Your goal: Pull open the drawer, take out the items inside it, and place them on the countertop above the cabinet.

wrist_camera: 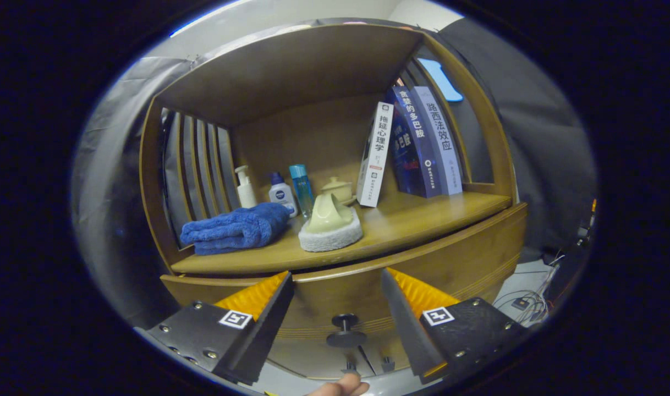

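Note:
A wooden cabinet stands ahead of me, its drawer front [461, 264] closed flush below the countertop [423, 217]. A dark round knob [344, 330] sticks out of the drawer front, low between my two fingers. My gripper [338, 280] is open, its fingers spread either side of the knob and a little short of the drawer, holding nothing. On the countertop lie a folded blue towel [233, 228] and a pale scrubber with a white pad [330, 226].
Behind the towel stand a white pump bottle [245, 187], a small white bottle [281, 192], a blue bottle [301, 187] and a cream lidded pot [338, 188]. Three books [417, 146] lean at the right. Cables [525, 302] lie on the floor at right. A fingertip [343, 388] shows below.

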The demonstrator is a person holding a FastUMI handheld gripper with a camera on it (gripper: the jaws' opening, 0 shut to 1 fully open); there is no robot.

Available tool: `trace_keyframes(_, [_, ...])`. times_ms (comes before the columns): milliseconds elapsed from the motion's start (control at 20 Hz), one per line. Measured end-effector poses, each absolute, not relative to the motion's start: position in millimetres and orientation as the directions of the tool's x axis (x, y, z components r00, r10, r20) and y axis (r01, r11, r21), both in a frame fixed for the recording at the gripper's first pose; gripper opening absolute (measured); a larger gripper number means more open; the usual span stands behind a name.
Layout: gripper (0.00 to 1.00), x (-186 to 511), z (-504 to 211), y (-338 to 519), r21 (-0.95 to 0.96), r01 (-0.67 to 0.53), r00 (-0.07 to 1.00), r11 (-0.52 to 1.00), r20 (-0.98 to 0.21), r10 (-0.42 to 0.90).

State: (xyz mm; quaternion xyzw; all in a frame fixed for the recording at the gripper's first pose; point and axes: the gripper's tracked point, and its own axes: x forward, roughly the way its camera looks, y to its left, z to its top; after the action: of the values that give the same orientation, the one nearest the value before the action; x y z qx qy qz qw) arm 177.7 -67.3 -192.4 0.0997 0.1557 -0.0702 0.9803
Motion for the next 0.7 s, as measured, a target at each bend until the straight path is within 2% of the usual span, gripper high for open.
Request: trace_keyframes(700, [0.96, 187.6, -193.3, -66.3, 0.18, 0.187, 0.936, 0.966, -0.33, -0.12])
